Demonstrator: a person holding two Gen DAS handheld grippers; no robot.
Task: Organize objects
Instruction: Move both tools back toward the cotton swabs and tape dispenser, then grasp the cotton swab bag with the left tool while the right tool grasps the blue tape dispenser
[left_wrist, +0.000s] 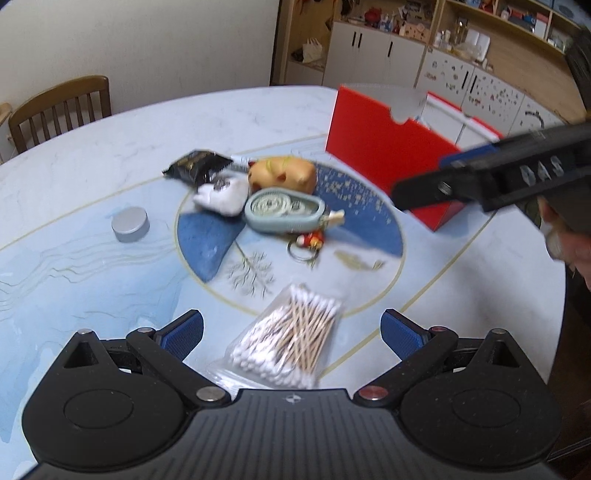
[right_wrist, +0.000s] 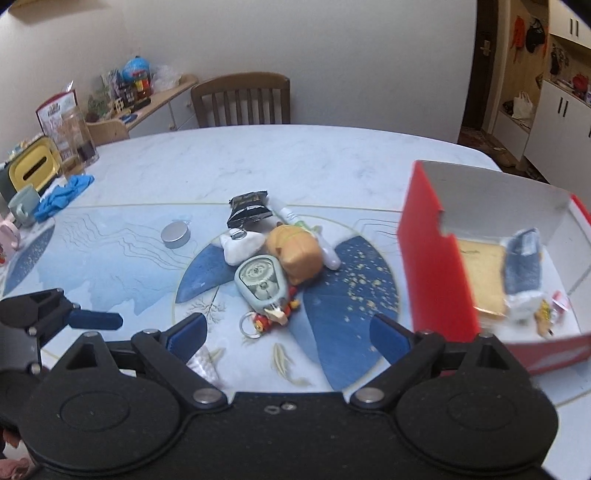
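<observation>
One cotton-swab bag (left_wrist: 286, 338), long axis toward tool (left_wrist: 291, 332).

Left tongs (left_wrist: 291, 332) and right tongs (right_wrist: 286, 334) both gape wide, empty.

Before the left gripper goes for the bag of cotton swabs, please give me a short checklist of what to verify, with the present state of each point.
1. Left gripper open: ok, its jaws stand wide apart with nothing between them.
2. Bag of cotton swabs lined up: ok, it lies on the table straight ahead, between the jaws.
3. Bag free of other things: ok, the keychain and the pile lie apart from it.
4. Red box ready to receive: ok, it is open on top with bare floor left.
5. Right gripper out of the way: ok, open and empty, off to the side.
6. Bag sealed: cannot tell, too blurred.
</observation>
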